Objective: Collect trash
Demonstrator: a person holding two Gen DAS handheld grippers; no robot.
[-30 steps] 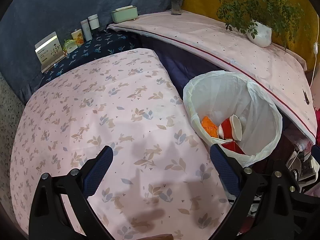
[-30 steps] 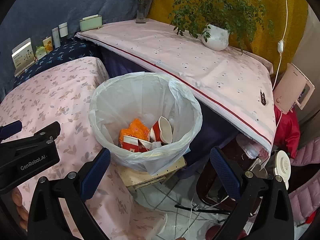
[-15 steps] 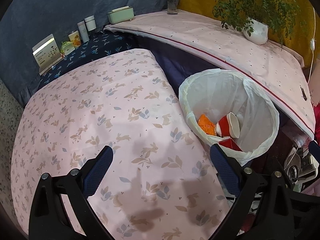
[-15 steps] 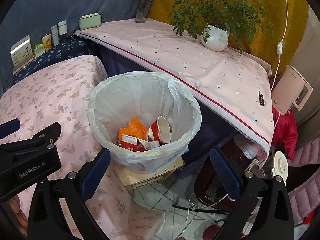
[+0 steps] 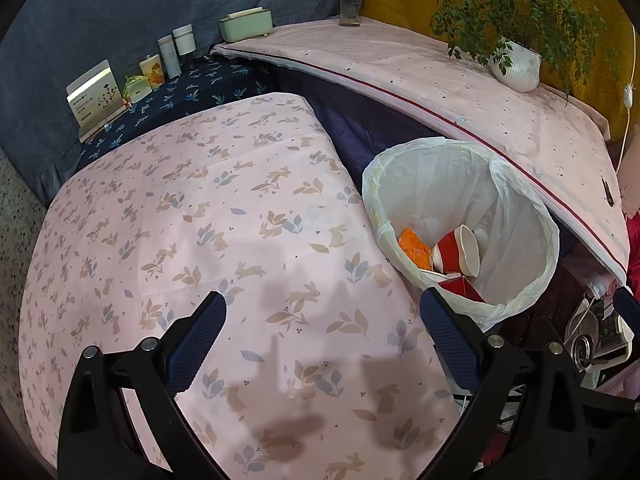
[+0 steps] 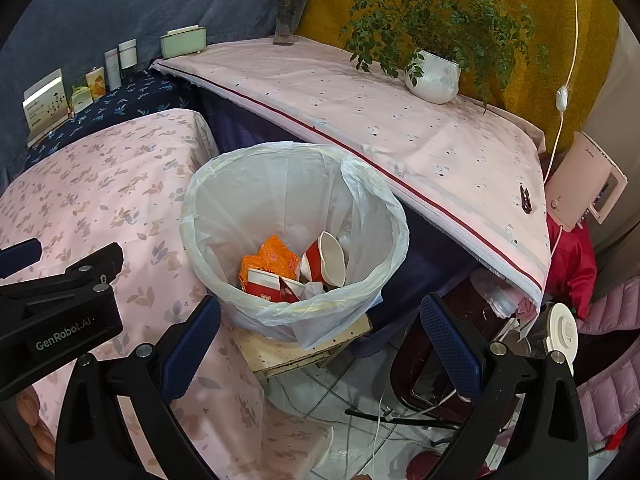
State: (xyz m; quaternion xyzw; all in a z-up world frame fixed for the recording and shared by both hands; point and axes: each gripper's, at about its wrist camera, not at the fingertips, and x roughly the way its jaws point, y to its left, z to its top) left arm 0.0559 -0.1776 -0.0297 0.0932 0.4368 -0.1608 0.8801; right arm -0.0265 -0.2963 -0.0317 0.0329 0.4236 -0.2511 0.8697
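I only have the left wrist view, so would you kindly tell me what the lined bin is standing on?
Observer: The bin sits on a small pale wooden stand.
Operator: Thank you. Are the right tongs carrying anything?
Observer: No, the right tongs are open and empty.
Operator: What lies past the long table's right end?
Observer: A pink appliance stands just beyond the long table.

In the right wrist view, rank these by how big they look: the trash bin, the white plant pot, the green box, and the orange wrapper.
1. Trash bin.
2. Orange wrapper and white plant pot: alike, and the pot stands farther off, so unranked.
3. Green box, though farthest from the camera.
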